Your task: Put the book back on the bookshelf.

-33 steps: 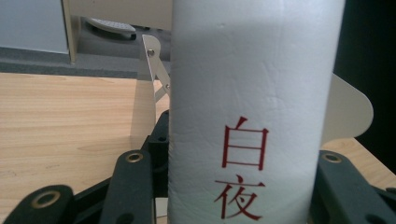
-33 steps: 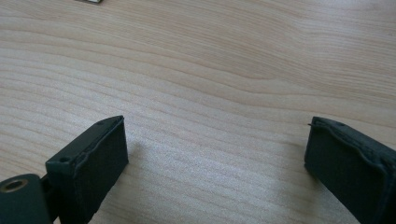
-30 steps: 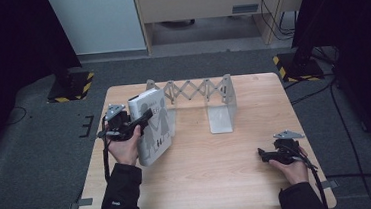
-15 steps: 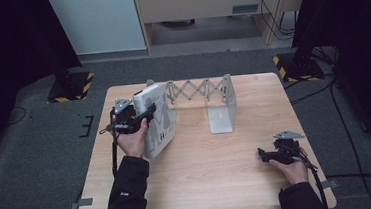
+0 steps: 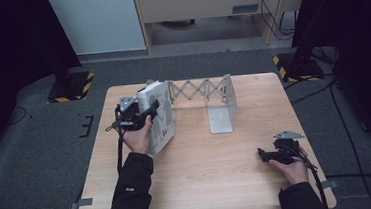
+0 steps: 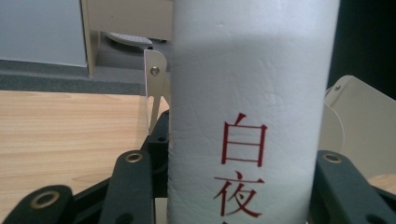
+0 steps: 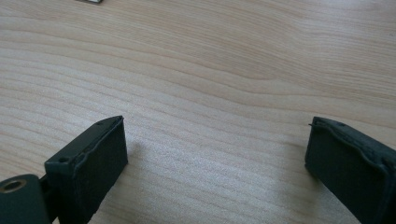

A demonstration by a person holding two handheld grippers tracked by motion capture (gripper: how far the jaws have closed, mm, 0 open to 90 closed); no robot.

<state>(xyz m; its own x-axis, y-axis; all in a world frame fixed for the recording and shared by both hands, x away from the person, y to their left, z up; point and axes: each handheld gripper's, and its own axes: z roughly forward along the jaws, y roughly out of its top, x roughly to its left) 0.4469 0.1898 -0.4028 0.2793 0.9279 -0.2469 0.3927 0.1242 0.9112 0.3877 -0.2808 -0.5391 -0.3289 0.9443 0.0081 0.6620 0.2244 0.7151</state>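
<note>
My left gripper (image 5: pixel 150 110) had its jaws clamped on either side of a white book (image 6: pixel 252 116), its spine toward the camera with red characters running down it; in the high view the book (image 5: pixel 160 117) stood upright near the table's far left, held just beside the left end plate of an expandable metal book rack (image 5: pixel 208 96). That rack's scissor lattice ran rightward to a second upright plate (image 5: pixel 226 93), whose flat foot lay on the wood in front of it. In the left gripper view, pale rack plates (image 6: pixel 155 88) stood close behind the book on both sides, crowding the way forward. My right gripper (image 5: pixel 263 154) rested low at the table's near right corner, jaws spread wide apart over bare wood, nothing between them (image 7: pixel 215 154). The wooden table (image 5: pixel 219 182) lay open across its middle and near side, well apart from the rack. Beyond the far edge stood a pale cabinet (image 5: pixel 99 21) and dark floor.
</note>
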